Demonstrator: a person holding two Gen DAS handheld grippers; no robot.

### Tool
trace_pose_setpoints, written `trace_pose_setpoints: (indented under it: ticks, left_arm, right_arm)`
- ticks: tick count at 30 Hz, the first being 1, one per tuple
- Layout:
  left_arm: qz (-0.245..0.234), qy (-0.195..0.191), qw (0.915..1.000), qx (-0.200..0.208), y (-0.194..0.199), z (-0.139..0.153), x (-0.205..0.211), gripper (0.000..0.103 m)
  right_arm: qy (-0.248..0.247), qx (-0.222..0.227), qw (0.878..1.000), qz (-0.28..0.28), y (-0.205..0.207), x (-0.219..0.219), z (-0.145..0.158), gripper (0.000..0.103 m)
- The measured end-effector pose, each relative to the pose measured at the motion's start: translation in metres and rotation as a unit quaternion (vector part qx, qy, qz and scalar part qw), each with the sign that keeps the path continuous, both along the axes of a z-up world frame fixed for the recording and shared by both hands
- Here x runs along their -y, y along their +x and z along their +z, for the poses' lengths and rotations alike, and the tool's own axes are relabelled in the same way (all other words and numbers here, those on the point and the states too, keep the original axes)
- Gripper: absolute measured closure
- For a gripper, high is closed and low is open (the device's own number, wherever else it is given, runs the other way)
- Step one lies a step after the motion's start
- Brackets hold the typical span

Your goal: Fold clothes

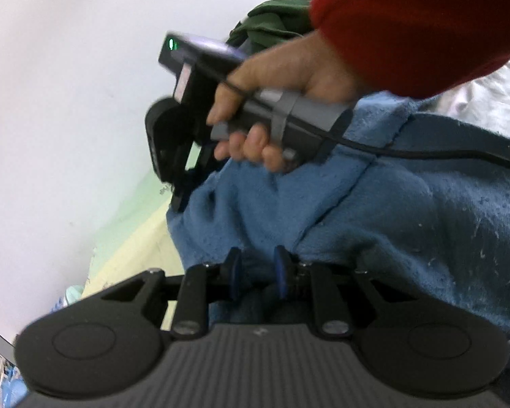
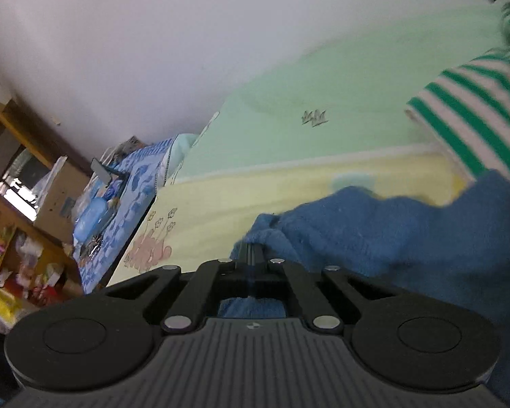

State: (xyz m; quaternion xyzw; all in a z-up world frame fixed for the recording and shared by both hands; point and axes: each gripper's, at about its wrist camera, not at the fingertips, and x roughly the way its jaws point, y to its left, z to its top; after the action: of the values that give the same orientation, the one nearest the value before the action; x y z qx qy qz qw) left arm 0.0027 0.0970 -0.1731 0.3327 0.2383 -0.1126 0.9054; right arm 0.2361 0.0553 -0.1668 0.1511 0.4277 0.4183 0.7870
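A blue fleece garment [image 1: 374, 210] lies bunched on the bed and fills the right of the left wrist view. My left gripper [image 1: 257, 267] sits low at its near edge, its blue-padded fingers [image 1: 234, 268] pinched on a fold of the fleece. A hand in a red sleeve [image 1: 425, 17] holds my right gripper [image 1: 177, 200] at the garment's far left edge. In the right wrist view the right gripper [image 2: 251, 250] has its fingers pressed together, with the edge of the blue garment [image 2: 408, 238] bunched over their tips.
A green and yellow bed sheet [image 2: 323, 108] lies under the clothes. A green-and-white striped garment [image 2: 476, 119] lies at the right, a dark green one [image 1: 272, 23] and pale clothing [image 1: 486, 95] behind. A cluttered side table [image 2: 125, 197] and shelves [image 2: 17, 238] stand left. A black cable [image 1: 425, 153] crosses the fleece.
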Motion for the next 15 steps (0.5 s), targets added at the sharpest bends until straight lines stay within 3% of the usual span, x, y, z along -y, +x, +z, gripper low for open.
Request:
trace_pose_setpoints:
  ticks: [1,4,8,9,12,13,15]
  left_arm:
    - [-0.001,0.000,1.0000,0.001,0.000,-0.001,0.001,0.085]
    - [-0.002,0.001,1.0000,0.004,-0.002,0.000,-0.001,0.085]
    - [-0.005,0.004,1.0000,0.006,-0.001,0.000,-0.003,0.085]
    - [-0.007,0.002,1.0000,0.004,-0.001,0.001,-0.004,0.085]
    - [-0.011,-0.004,0.9999,-0.003,0.002,0.002,-0.007,0.084]
    - [-0.013,-0.006,0.9999,-0.005,0.003,0.003,-0.008,0.082]
    - [-0.014,-0.011,0.9998,-0.005,0.007,0.009,-0.012,0.072]
  right_arm:
    - [0.004,0.002,1.000,0.003,-0.010,0.007,0.006,0.094]
    - [-0.025,-0.003,1.000,0.019,-0.041,0.015,0.012,0.095]
    - [-0.088,0.021,0.994,-0.067,-0.059,0.058,0.011,0.103]
    - [-0.081,0.026,0.992,-0.091,-0.063,0.072,0.013,0.103]
    - [0.041,-0.041,0.987,-0.149,-0.078,0.129,0.017,0.092]
    - [0.030,-0.023,0.984,-0.176,-0.090,0.142,0.023,0.092]
    - [-0.015,0.023,0.971,-0.239,-0.117,0.167,0.037,0.079]
